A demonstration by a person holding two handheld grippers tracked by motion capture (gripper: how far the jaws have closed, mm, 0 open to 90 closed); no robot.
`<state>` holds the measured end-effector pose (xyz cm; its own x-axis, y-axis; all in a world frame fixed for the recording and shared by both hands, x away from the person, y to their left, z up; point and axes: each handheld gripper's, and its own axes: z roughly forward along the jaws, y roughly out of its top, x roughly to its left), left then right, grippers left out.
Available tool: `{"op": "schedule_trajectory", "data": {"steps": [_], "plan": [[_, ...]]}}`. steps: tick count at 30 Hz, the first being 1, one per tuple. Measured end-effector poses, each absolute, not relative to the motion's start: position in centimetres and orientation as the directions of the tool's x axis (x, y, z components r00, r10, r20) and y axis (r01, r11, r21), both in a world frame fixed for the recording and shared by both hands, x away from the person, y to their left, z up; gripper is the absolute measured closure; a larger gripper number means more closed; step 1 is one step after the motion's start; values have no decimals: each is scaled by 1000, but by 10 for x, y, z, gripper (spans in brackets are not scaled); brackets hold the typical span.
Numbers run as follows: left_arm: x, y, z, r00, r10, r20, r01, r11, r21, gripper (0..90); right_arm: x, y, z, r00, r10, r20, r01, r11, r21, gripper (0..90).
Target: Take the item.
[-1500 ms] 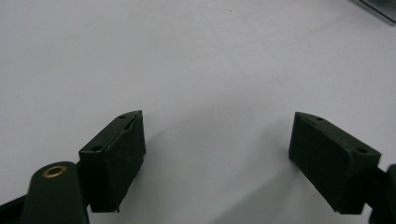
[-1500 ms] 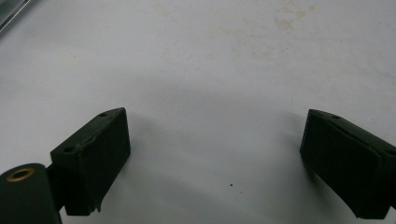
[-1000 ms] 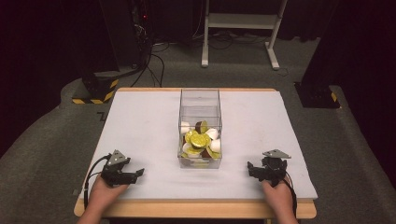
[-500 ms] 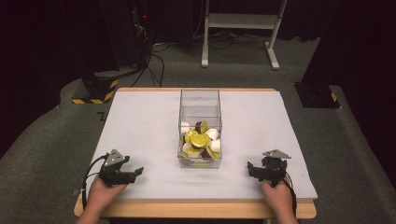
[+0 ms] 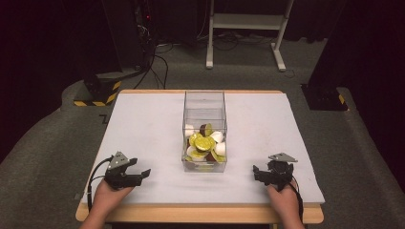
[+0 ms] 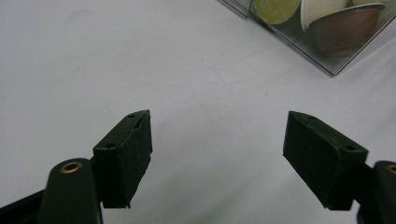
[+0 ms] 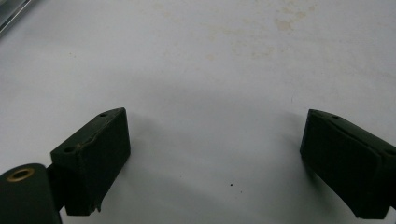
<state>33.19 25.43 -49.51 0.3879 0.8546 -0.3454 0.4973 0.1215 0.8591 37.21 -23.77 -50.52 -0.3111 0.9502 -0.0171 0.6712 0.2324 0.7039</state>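
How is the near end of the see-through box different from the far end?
The near end of the clear plastic box is heaped with round capsules with gold-green lids and white capsules; the far end holds nothing. The near end lies between the left gripper and right gripper; the far end sits toward the table's back edge. Both ends share the same clear upright walls.

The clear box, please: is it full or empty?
Partly full: the box holds capsules heaped at its near end; its far end looks bare.
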Motion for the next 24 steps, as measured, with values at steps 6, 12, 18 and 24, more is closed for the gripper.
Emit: {"op": "schedule_trajectory", "data": {"steps": [6,12,18,24], "plan": [[334,248,-495,403,846,-350,484,128,866,244,372,-238,-505,-311,950,-17,671,232,704,82],[336,240,-491,399,845,-355,486,134,864,239,372,-238,-505,-311,950,-17,671,232,704,82],[338,234,-488,419,839,-346,487,114,866,237,372,-238,-505,-311,950,-17,671,232,704,82],[339,227,-485,441,824,-355,494,107,863,233,372,-238,-505,-311,950,-16,671,232,704,82]]}}
